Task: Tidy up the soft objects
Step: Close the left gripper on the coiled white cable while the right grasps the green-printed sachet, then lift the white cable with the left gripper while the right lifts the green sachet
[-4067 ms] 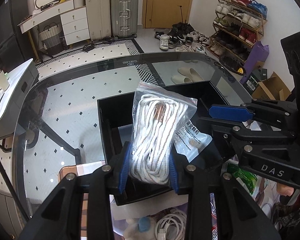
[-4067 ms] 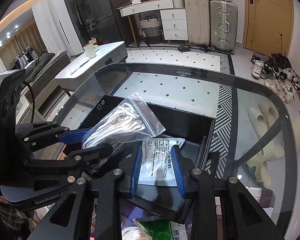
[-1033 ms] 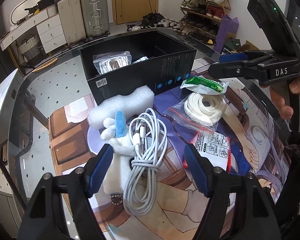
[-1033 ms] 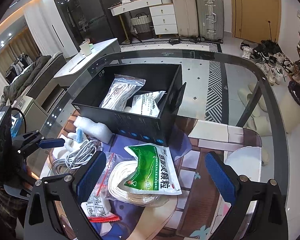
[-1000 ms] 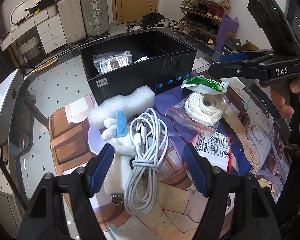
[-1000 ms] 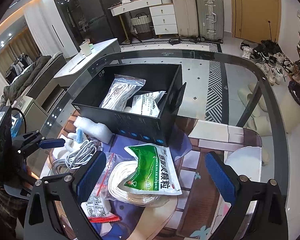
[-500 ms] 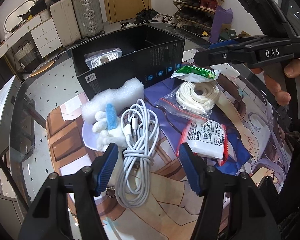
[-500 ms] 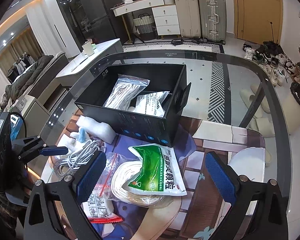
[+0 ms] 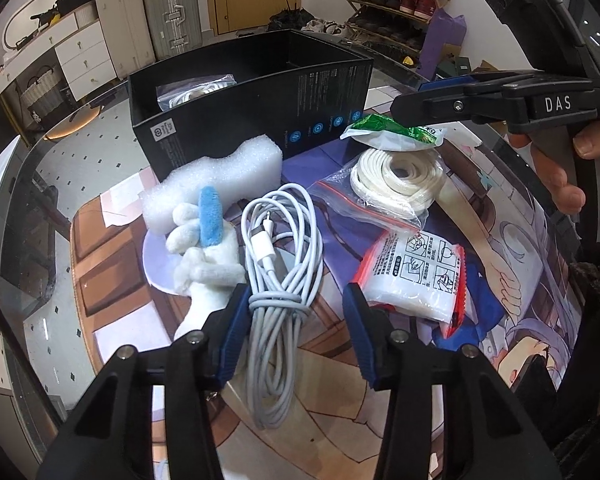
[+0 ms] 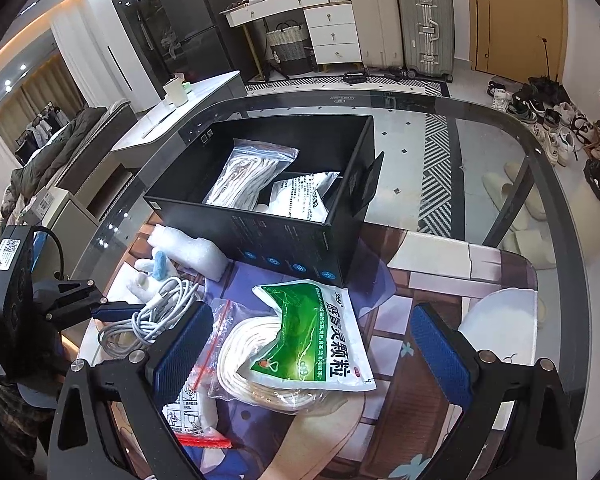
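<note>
A coiled white charging cable (image 9: 278, 272) lies on the printed mat, and my left gripper (image 9: 295, 296) straddles its tied middle. The jaws are closing; the left pad is at the cable, and a gap shows at the right pad. A white plush toy with a blue patch (image 9: 204, 240) and a white foam block (image 9: 220, 172) lie just left of the cable. My right gripper (image 10: 310, 316) hangs wide open over a green packet (image 10: 312, 336) that rests on a bagged coil of white rope (image 9: 392, 184). The black box (image 10: 284, 236) holds a bagged rope (image 10: 252, 176) and a white packet (image 10: 300, 196).
A red-edged clear packet (image 9: 416, 276) lies right of my left gripper's right finger. The mat covers the near part of a glass table (image 10: 500, 136) with a rounded edge. A hand (image 9: 560, 176) grips the right tool's handle at the right.
My left gripper has come closer to the cable and its jaws have narrowed around it. The right gripper stays wide open in about the same place.
</note>
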A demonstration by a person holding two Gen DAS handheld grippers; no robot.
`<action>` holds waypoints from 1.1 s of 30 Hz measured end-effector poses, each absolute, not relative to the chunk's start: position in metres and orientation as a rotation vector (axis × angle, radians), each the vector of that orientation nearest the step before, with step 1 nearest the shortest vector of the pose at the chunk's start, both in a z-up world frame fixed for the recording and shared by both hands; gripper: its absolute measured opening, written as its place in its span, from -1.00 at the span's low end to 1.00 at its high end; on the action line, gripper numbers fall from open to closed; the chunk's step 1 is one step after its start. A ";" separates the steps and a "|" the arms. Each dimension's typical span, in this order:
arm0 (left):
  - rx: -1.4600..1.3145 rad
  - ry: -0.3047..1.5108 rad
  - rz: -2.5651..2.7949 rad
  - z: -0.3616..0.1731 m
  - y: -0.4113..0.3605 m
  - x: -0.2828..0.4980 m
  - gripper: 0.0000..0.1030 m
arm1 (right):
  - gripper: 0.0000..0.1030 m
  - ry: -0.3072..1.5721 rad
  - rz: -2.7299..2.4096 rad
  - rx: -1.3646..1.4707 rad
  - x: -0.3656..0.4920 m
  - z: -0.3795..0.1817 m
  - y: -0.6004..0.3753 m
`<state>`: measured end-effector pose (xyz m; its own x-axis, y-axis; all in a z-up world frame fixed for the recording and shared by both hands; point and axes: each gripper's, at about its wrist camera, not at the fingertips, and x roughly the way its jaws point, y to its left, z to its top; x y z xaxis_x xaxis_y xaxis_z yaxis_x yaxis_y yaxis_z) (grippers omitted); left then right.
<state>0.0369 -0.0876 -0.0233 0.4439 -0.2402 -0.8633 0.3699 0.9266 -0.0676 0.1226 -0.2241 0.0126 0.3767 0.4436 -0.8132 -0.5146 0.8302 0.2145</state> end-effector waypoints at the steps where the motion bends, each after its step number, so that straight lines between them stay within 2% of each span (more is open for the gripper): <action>1: 0.135 1.047 -0.380 -0.024 -0.087 0.038 -0.12 | 0.95 1.016 0.613 -0.083 0.123 0.012 -0.223; 14: 0.109 1.042 -0.394 -0.028 -0.083 0.039 -0.37 | 0.90 1.069 0.600 -0.110 0.129 -0.006 -0.214; 33: 0.105 1.031 -0.363 -0.028 -0.081 0.033 -0.46 | -0.05 1.114 0.603 -0.087 0.136 -0.018 -0.216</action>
<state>0.0330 -0.0814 -0.0276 0.4601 -0.2453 -0.8533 0.3428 0.9356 -0.0841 0.1356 -0.2158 -0.0180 0.3004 0.4111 -0.8607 -0.4958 0.8382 0.2273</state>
